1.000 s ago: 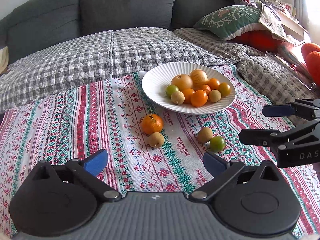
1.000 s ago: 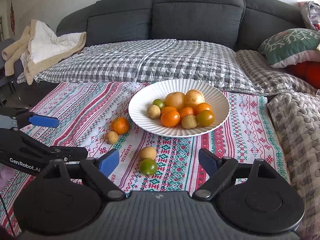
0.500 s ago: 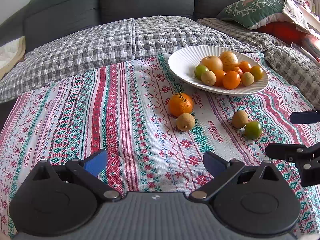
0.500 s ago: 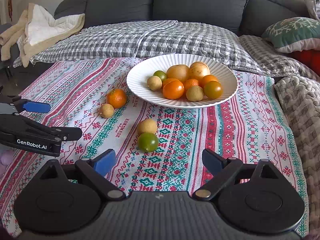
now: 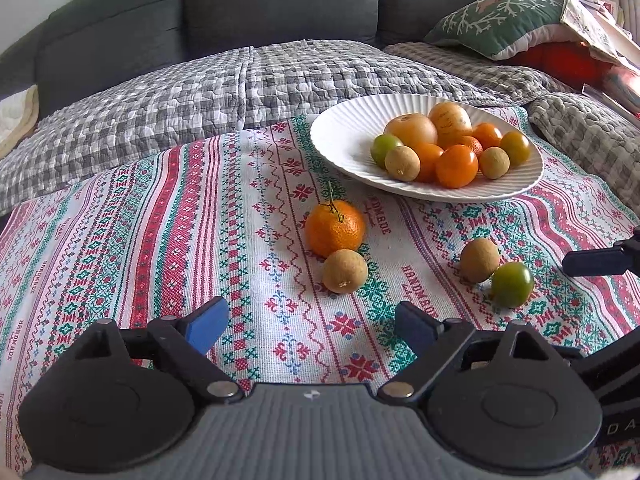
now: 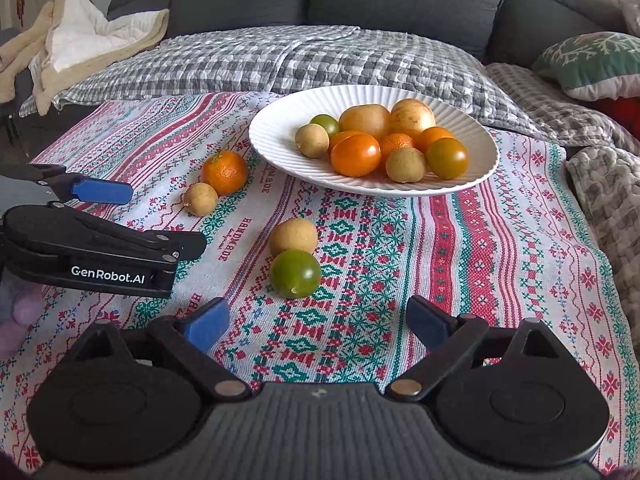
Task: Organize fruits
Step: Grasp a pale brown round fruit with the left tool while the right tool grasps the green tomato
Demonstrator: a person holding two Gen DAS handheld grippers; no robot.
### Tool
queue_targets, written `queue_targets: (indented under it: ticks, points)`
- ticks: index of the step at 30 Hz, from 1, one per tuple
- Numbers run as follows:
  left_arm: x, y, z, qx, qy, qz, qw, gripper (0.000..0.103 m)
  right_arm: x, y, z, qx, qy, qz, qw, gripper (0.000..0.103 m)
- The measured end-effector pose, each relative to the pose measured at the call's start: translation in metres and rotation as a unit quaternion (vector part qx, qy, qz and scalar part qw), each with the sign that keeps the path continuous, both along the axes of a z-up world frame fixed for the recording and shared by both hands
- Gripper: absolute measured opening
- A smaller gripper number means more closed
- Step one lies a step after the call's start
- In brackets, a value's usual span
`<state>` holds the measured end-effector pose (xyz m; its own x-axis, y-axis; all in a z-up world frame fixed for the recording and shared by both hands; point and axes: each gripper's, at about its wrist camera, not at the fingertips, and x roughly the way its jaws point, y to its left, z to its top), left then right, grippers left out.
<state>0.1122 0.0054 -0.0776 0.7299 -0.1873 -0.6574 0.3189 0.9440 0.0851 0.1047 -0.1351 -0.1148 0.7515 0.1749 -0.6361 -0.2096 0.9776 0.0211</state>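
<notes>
Four fruits lie loose below the plate, awaiting collection. The left gripper, jaws closing, and right gripper, jaws wide, hold nothing.

You've brought both grippers down and closer to the 4 loose fruits on the cloth. Your left gripper is narrowing with nothing between its jaws; your right gripper has widened, also empty.

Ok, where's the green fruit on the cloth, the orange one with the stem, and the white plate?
green fruit point(image 6: 295, 273), right wrist view, middle of its skin
stemmed mandarin point(image 5: 335, 233), left wrist view, middle of its peel
white plate point(image 6: 276, 136), right wrist view, bare ribbed left wall
</notes>
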Motion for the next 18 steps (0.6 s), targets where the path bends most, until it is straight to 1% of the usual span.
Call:
queue_targets:
  ticks: [1,2,6,7,8,10,11,12,13,18]
  points:
    - [0.0011,-0.0007,0.0001,-0.003,-0.001,0.001,1.0,0.079,0.0003,0.0002,0.0,0.001,-0.001,0.001,1.0,0.094]
    - [0.0016,-0.0013,0.0005,-0.005,-0.002,0.002,1.0,0.078,0.0003,0.0004,0.0,0.002,-0.001,0.002,1.0,0.094]
    - [0.0031,-0.0049,0.0011,-0.01,-0.009,0.001,0.9999,0.07,0.0022,0.003,0.001,0.004,-0.004,0.012,1.0,0.087]
    - [0.0032,-0.006,0.0014,-0.009,-0.012,0.001,0.9999,0.066,0.0025,0.0031,0.0012,0.004,-0.005,0.012,1.0,0.085]
    - [0.0033,-0.0067,0.0018,-0.008,-0.014,0.001,0.9999,0.063,0.003,0.0032,0.0015,0.006,-0.005,0.012,1.0,0.081]
    - [0.0044,-0.0072,0.0028,-0.014,-0.014,0.001,0.9998,0.055,0.0039,0.0035,0.0026,0.009,-0.006,0.012,1.0,0.075]
    - [0.0047,-0.0074,0.0033,-0.017,-0.013,0.0,0.9998,0.054,0.0039,0.0038,0.0033,0.011,-0.006,0.014,1.0,0.069]
    - [0.0061,-0.0079,0.0035,-0.02,-0.012,-0.002,0.9997,0.049,0.0041,0.0041,0.004,0.013,-0.006,0.017,1.0,0.065]
    - [0.0066,-0.0086,0.0036,-0.02,-0.009,-0.004,0.9997,0.045,0.004,0.0045,0.0045,0.014,-0.006,0.018,1.0,0.063]
    - [0.0082,-0.0096,0.0041,-0.021,-0.002,-0.01,0.9997,0.032,0.0028,0.0067,0.0066,0.015,-0.008,0.027,0.999,0.049]
